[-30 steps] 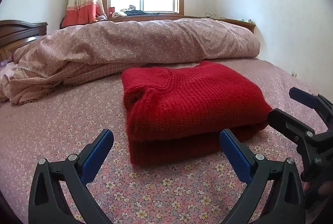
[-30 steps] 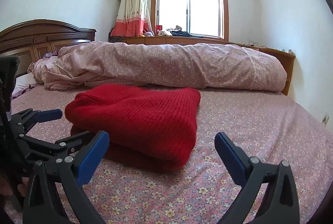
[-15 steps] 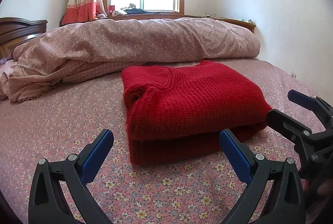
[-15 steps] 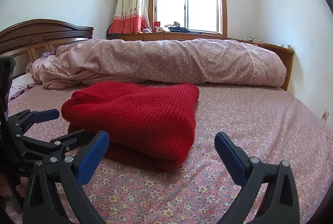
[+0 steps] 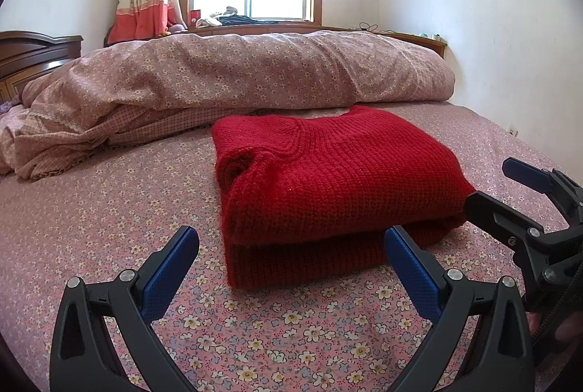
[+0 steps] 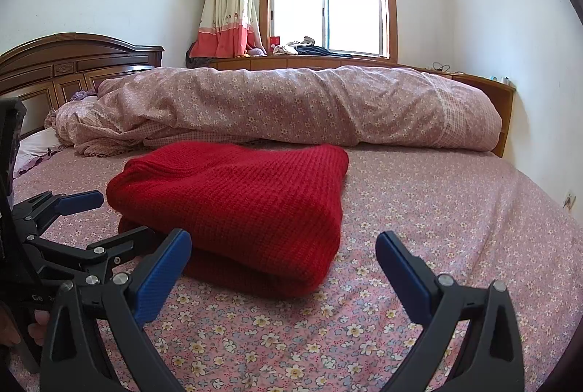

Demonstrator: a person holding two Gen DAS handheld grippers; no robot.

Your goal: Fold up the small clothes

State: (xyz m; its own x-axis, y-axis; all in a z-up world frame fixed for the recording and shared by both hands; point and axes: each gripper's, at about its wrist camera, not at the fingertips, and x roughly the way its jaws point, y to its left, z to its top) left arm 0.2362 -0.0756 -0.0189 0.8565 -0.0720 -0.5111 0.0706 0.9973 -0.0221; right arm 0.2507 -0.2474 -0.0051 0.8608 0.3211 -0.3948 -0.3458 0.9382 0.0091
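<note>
A red knit sweater (image 5: 328, 180) lies folded in a thick rectangle on the floral bedsheet (image 5: 109, 209); it also shows in the right wrist view (image 6: 240, 206). My left gripper (image 5: 291, 260) is open and empty, just in front of the sweater's near edge. My right gripper (image 6: 282, 264) is open and empty, in front of the sweater's right corner. The right gripper also shows in the left wrist view (image 5: 510, 191), beside the sweater's right side. The left gripper shows at the left of the right wrist view (image 6: 105, 220).
A rolled pink floral duvet (image 5: 237, 78) lies across the bed behind the sweater. A dark wooden headboard (image 6: 73, 67) stands at the left. A wooden ledge (image 6: 364, 63) with loose items runs under the window. A white wall (image 5: 492, 27) is at the right.
Both grippers have stayed open and almost still. The views have shifted only slightly; the sweater has not moved.
</note>
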